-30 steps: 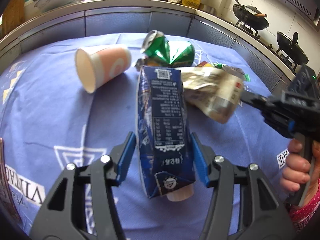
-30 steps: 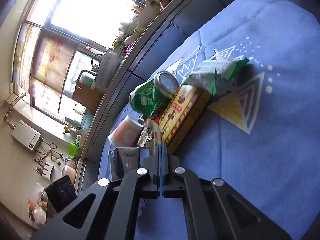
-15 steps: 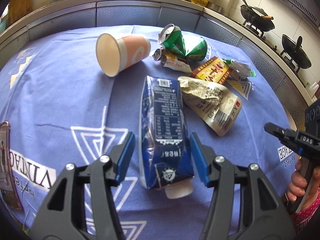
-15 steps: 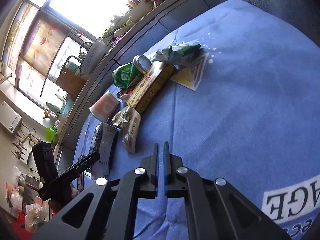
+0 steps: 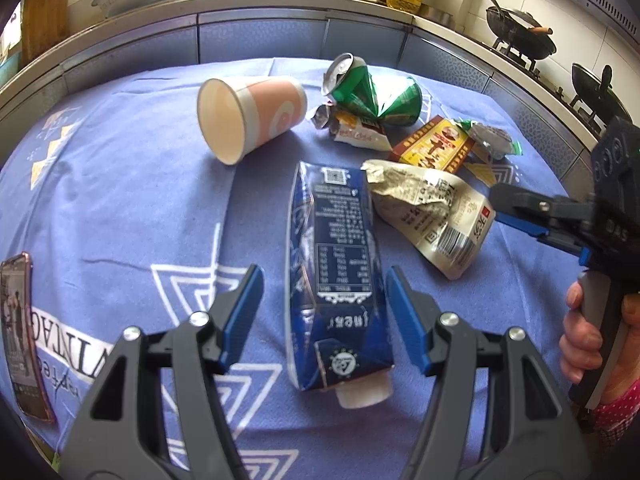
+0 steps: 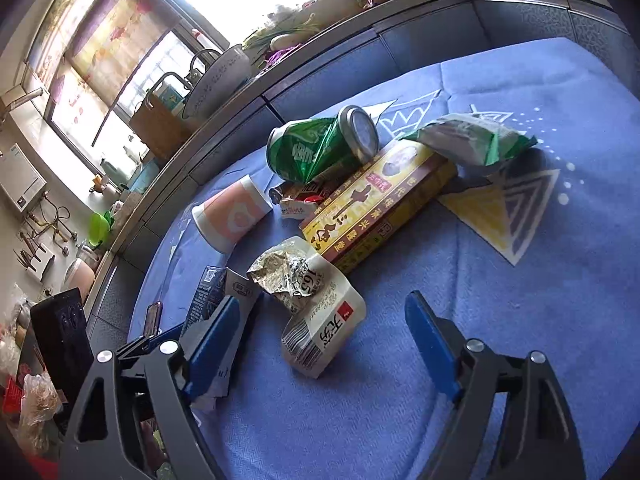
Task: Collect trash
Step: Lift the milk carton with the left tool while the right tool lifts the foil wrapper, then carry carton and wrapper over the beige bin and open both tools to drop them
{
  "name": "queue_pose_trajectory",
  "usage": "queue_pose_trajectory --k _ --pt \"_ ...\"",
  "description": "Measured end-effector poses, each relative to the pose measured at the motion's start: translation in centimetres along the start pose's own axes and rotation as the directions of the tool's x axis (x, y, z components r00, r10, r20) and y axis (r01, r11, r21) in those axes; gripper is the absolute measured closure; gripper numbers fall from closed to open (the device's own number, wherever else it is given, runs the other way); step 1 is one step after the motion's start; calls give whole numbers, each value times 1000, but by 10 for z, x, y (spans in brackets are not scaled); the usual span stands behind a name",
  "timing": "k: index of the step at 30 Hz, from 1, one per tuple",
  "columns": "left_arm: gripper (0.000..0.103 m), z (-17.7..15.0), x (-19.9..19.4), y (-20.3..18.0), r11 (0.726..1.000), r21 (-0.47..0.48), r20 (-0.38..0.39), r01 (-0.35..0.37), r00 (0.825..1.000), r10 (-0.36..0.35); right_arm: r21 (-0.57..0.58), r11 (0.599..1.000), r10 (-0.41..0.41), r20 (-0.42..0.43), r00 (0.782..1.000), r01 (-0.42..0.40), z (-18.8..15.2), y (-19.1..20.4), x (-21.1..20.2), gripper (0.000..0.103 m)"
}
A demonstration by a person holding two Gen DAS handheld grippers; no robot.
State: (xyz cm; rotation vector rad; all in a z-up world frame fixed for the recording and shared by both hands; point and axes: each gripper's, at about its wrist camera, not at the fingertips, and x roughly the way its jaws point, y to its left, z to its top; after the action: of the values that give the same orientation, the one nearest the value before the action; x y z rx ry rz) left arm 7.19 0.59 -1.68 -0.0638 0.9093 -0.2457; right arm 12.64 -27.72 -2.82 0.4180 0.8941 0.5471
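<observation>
A dark blue drink carton [image 5: 336,264] lies flat on the blue cloth between the fingers of my left gripper [image 5: 324,296]. Its jaws are opening and a gap shows at each pad. Right of it lies a crumpled beige wrapper [image 5: 432,216]. My right gripper [image 6: 322,312] is opening wide, with that wrapper [image 6: 316,292] on the cloth between its fingers, untouched. Behind lie a tipped pink paper cup [image 5: 256,116], a crushed green can [image 5: 372,92], a yellow-red box [image 5: 432,148], a small torn wrapper [image 5: 356,132] and a green-silver packet [image 5: 492,138].
A phone [image 5: 20,328] lies at the cloth's left edge. A hand [image 5: 584,340] grips the right tool's handle at the right. Behind the table runs a kitchen counter [image 5: 260,12] with bottles, a basin and woks on a stove [image 5: 520,36].
The right gripper went from shut to wide open, pulled back from the wrapper, then came in over it again. The left jaws spread slightly around the carton.
</observation>
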Motion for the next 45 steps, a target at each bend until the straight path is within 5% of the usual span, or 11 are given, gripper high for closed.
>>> queue_pose_trajectory --k 3,5,6,7,18,26,34,41,45 --pt "42 -1 2 2 1000 -8 -9 19 1000 -19 25 999 33 -47 998 -32 -2 0 16 42" --pt "53 -2 0 2 999 -2 -1 45 999 -45 34 997 66 -86 994 -63 -7 2 23 64" --pt "53 -3 -1 1 999 4 2 38 999 -38 39 996 79 -99 992 -75 -10 4 24 83" --pt "53 -3 -2 0 999 11 6 32 999 -33 49 994 103 -101 989 -99 -14 4 23 91" --pt "54 -6 -25 -12 989 22 37 145 989 -146 59 981 181 72 981 -185 -50 -4 -76 100" --pt "54 6 -19 -80 958 163 -5 237 971 -239 137 980 114 213 970 -145 -64 -50 -140 100" --pt "54 34 3 -197 853 349 -114 388 921 -372 240 970 -61 390 919 -38 -80 -117 -224 100" --pt "54 55 31 -338 708 502 -227 496 866 -446 375 909 -356 474 805 181 -101 -196 -300 100" --pt "54 56 53 -409 638 526 -314 562 826 -468 451 826 -530 420 737 337 -103 -239 -320 100"
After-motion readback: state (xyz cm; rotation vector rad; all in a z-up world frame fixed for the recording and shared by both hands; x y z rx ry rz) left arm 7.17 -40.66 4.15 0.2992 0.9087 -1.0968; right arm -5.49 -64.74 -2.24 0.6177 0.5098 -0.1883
